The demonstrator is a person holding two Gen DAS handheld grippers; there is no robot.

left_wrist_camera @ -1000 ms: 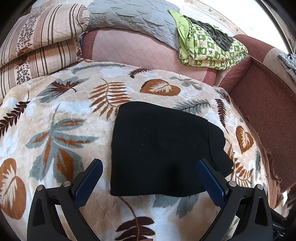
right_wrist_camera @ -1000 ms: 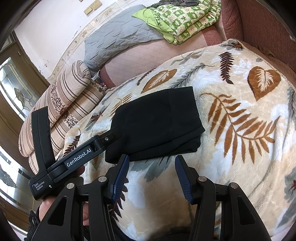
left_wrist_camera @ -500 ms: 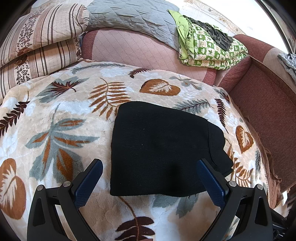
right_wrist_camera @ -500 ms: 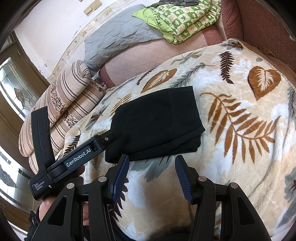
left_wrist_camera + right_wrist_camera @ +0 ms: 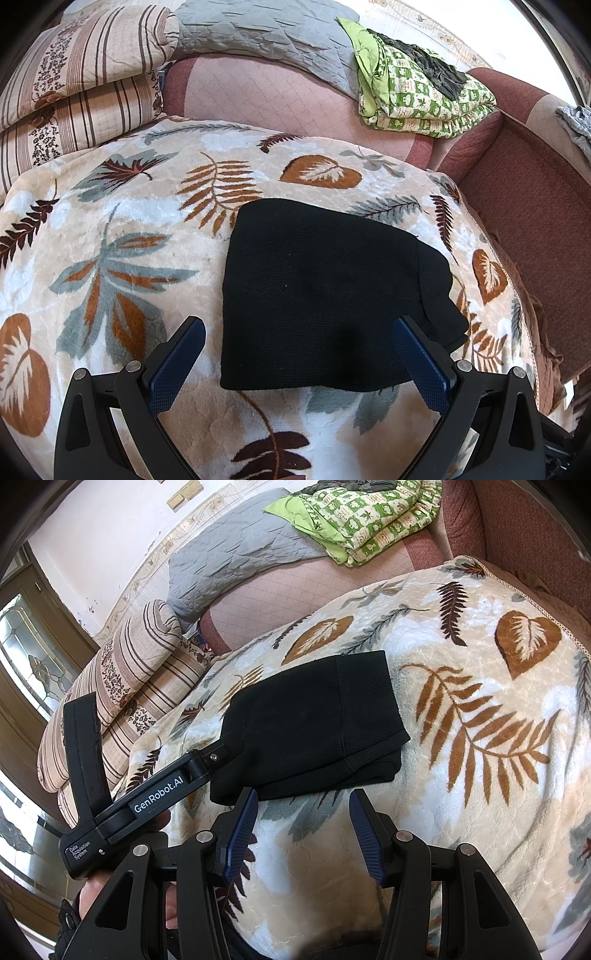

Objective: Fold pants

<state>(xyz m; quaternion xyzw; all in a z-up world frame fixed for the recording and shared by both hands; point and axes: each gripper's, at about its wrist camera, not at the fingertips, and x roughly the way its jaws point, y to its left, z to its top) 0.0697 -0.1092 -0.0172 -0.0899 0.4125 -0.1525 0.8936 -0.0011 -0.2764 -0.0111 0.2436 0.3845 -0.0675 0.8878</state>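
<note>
The black pants [image 5: 325, 299] lie folded into a compact rectangle on the leaf-patterned blanket [image 5: 122, 258]. They also show in the right wrist view [image 5: 314, 720], with the ribbed waistband at their right end. My left gripper [image 5: 299, 358] is open and empty, held just above the near edge of the pants. My right gripper [image 5: 301, 830] is open and empty, hovering in front of the near edge of the pants. The left gripper's body [image 5: 155, 794] shows in the right wrist view, next to the left end of the pants.
Striped pillows [image 5: 74, 85] are stacked at the back left. A grey quilt [image 5: 258, 33] and a folded green checked blanket [image 5: 417, 92] lie on the sofa back. The red-brown sofa seat [image 5: 535, 229] drops off to the right of the blanket.
</note>
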